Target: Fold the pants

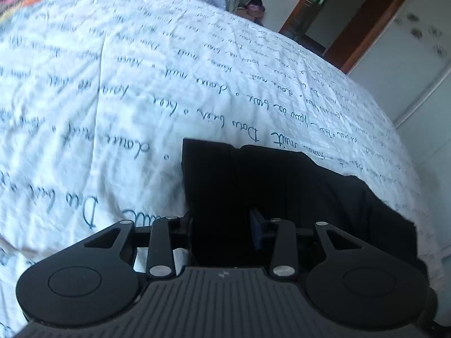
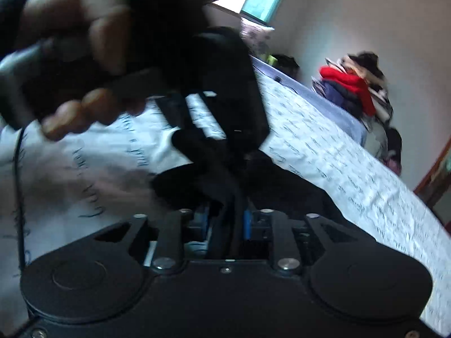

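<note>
Black pants (image 1: 267,186) sit lower centre on the script-printed bed sheet (image 1: 112,84). Left gripper (image 1: 222,225) jaws straddle the cloth, grip unclear; right gripper (image 2: 225,219) jaws clamped on a fold.

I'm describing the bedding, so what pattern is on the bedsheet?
The bedsheet is white, with lines of dark cursive handwriting printed across it, clearest in the left wrist view.

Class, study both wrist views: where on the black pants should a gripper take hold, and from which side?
Grip the black pants at an outer fabric edge, coming in low along the printed bedsheet. The cloth lies flat, so only its edges offer a thin fold. Both the left gripper and right gripper appear clamped on such edges.
</note>
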Tool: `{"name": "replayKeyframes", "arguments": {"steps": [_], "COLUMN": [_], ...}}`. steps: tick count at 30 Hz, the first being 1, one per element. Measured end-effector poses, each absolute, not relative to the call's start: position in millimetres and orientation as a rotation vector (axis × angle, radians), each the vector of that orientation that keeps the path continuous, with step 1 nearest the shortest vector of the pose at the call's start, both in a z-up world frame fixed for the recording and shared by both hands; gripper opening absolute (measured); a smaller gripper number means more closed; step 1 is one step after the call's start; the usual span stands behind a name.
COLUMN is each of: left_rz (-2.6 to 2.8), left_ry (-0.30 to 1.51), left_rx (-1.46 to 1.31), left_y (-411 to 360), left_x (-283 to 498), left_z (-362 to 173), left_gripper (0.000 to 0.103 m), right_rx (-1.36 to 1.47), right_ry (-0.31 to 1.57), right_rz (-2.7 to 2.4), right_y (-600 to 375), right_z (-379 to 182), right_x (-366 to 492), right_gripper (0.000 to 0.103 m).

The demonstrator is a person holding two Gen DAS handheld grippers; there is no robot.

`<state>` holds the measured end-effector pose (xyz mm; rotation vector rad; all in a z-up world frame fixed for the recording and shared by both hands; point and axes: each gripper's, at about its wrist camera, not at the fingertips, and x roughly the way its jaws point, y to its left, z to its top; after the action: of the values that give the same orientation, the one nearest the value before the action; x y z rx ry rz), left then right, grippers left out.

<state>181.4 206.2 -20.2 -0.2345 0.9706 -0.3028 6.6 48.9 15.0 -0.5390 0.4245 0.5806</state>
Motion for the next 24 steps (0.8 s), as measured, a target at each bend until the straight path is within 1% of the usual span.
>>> {"name": "replayKeyframes", "arguments": {"steps": [1,3,5,7,9,11,13,17,19,24], "left_rz": [-0.302,-0.298,-0.298,-0.295,-0.286,-0.283,-0.27,-0.268,-0.284,-0.337], "left_ry": [0.966,0.958,0.955,0.947,0.941,0.934,0.922,0.888,0.87,0.846], "left_rx": [-0.221,-0.207,-0.194,-0.181,-0.17,-0.152,-0.137,-0.148,-0.161,-0.18], "left_y": [207.0,206.5,205.9,204.7,206.0,206.3,206.5,205.0,200.0,176.1], "left_x": [179.8,179.9,177.8,176.4,170.5,165.5,162.6,158.7,157.5,156.7], "left_z": [-18.7,-17.5,-17.7,-18.0,-16.8,-13.6,-9.5,5.3,15.2,40.3], "left_gripper": [0.039,0.039,0.039,0.039,0.038,0.037,0.032,0.022,0.011,0.009], "right_rx": [-0.557,-0.582,-0.607,-0.65,-0.671,-0.638,-0.604,-0.506,-0.418,-0.2], "right_ry": [0.412,0.374,0.337,0.353,0.451,0.431,0.442,0.476,0.485,0.51], "right_rz": [0.575,0.566,0.552,0.551,0.587,0.589,0.584,0.59,0.591,0.594], "right_y": [49.6,49.1,47.8,51.4,55.3,51.7,49.3,41.6,33.7,9.9], "right_z": [17.0,23.4,27.8,21.3,3.4,-2.2,4.5,14.9,20.5,27.9], "right_x": [3.7,-3.0,-10.1,-12.5,-4.2,-2.9,1.4,14.1,19.9,35.8], "right_gripper": [0.029,0.038,0.06,0.062,0.043,0.034,0.026,0.023,0.02,0.015]}}
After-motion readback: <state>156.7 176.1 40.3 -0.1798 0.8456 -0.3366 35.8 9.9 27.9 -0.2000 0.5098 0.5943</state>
